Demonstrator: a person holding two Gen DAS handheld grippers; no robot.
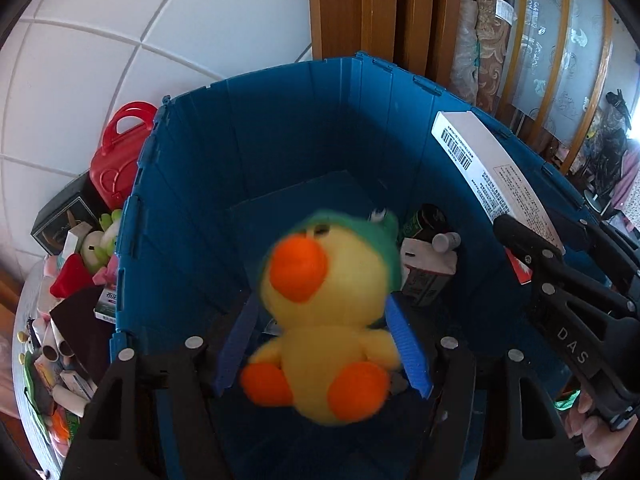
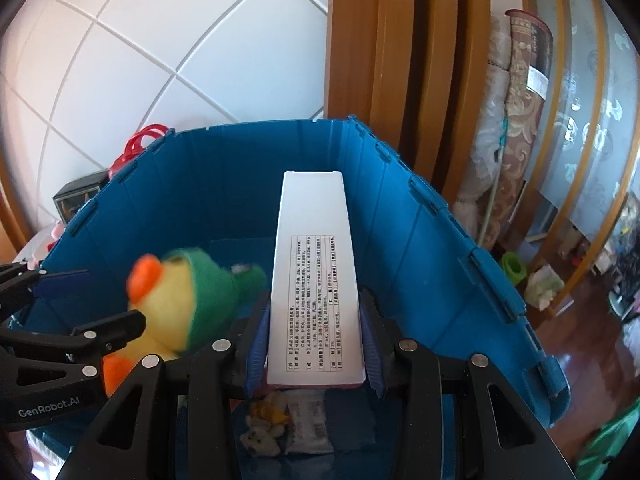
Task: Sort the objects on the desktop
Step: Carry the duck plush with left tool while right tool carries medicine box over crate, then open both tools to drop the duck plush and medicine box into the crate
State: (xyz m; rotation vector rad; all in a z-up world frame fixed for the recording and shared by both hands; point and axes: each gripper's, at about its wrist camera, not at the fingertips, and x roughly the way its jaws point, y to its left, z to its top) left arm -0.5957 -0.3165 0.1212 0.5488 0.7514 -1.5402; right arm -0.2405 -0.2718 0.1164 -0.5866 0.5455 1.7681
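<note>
Your large blue plastic crate [image 1: 192, 208] stood open-topped, with small cartons [image 1: 428, 276], a little bottle [image 1: 446, 241] and small plush toys [image 2: 266, 424] lying on its floor. You held a long white cardboard box [image 2: 314, 280] above its interior, your right claw [image 2: 316, 354] clamped on it, printed text panel facing up and a barcode at its far end. Your left claw [image 1: 324, 344] stood apart around a blurred yellow plush duck with green hood [image 1: 326, 312]; whether it gripped was unclear. Left of the crate, the cluttered tabletop [image 1: 24, 320] carried a red plastic case [image 1: 120, 152]. White tiled wall [image 1: 100, 40] and wooden frame [image 2: 400, 60] stood behind. "GenRobot.AI" marked your left claw.
</note>
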